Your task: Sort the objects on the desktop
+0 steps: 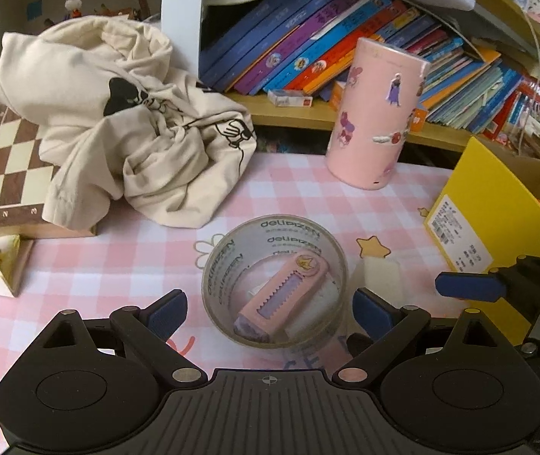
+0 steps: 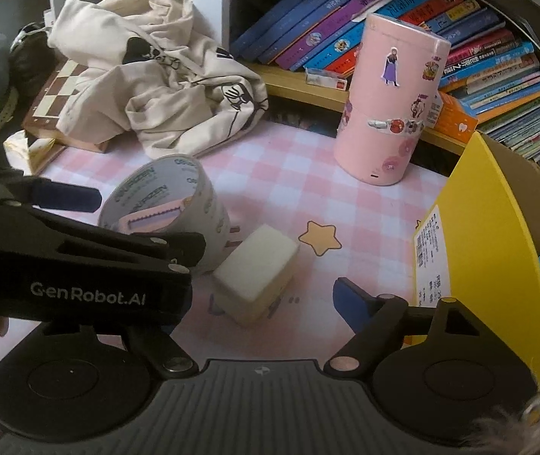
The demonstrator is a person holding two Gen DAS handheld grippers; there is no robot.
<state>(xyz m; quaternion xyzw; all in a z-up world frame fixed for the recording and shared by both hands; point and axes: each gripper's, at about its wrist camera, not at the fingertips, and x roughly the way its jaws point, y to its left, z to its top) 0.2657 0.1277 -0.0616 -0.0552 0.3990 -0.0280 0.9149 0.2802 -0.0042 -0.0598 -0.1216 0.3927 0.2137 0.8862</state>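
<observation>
A wide roll of clear tape (image 1: 217, 265) stands on end on the pink checked mat (image 1: 118, 265), with a pink toothed cutter (image 1: 289, 295) lying inside it. My left gripper (image 1: 272, 313) is open and straddles the roll, its blue pads a little off the wall on each side. Just right of the roll lies a cream block (image 2: 255, 269). My right gripper (image 2: 264, 301) is open around that block, the right pad clear of it. Its left finger is hidden behind the left gripper's body (image 2: 80, 288). A finger (image 1: 467, 286) of the right gripper shows in the left wrist view.
A tall pink sticker-covered cylinder (image 1: 376, 113) stands at the back. An open yellow box (image 1: 497, 220) borders the right side. A crumpled cream cloth bag (image 1: 129, 113) lies over a chessboard (image 1: 4, 167) at the left. Leaning books (image 1: 327, 38) fill the shelf behind.
</observation>
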